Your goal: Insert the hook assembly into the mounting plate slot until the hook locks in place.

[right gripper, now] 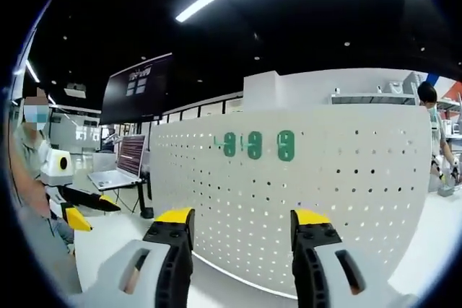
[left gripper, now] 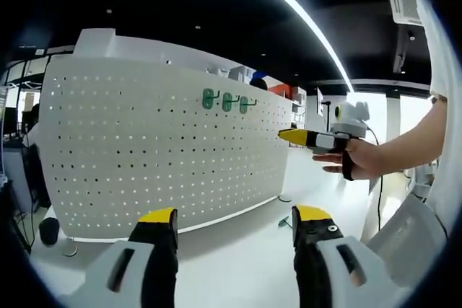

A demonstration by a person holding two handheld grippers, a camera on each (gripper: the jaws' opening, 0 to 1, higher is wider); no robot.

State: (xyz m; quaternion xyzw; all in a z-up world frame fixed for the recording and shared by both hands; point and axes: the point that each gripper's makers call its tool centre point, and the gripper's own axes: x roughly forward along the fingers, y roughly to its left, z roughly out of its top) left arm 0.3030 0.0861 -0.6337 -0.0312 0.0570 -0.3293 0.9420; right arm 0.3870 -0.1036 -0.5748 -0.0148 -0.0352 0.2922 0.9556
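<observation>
My left gripper [left gripper: 234, 225] has its jaws spread wide with nothing between them, hovering above the white tabletop [left gripper: 238, 257]. Just past the right jaw a small green hook [left gripper: 285, 223] lies loose on that surface, near the pegboard's lower edge. Ahead of the jaws stands the white pegboard [left gripper: 144, 156], upright, its bottom edge meeting the tabletop; bare surface runs between my jaws and that edge. Up and to the right, a hand [left gripper: 357, 158] carries the right gripper [left gripper: 303, 137] near the board's right edge.

In the right gripper view, my right gripper [right gripper: 242, 227] is likewise released and empty, facing the pegboard [right gripper: 346, 200]. Three green hooks [right gripper: 254, 145] sit in a row on the board above the jaws.
</observation>
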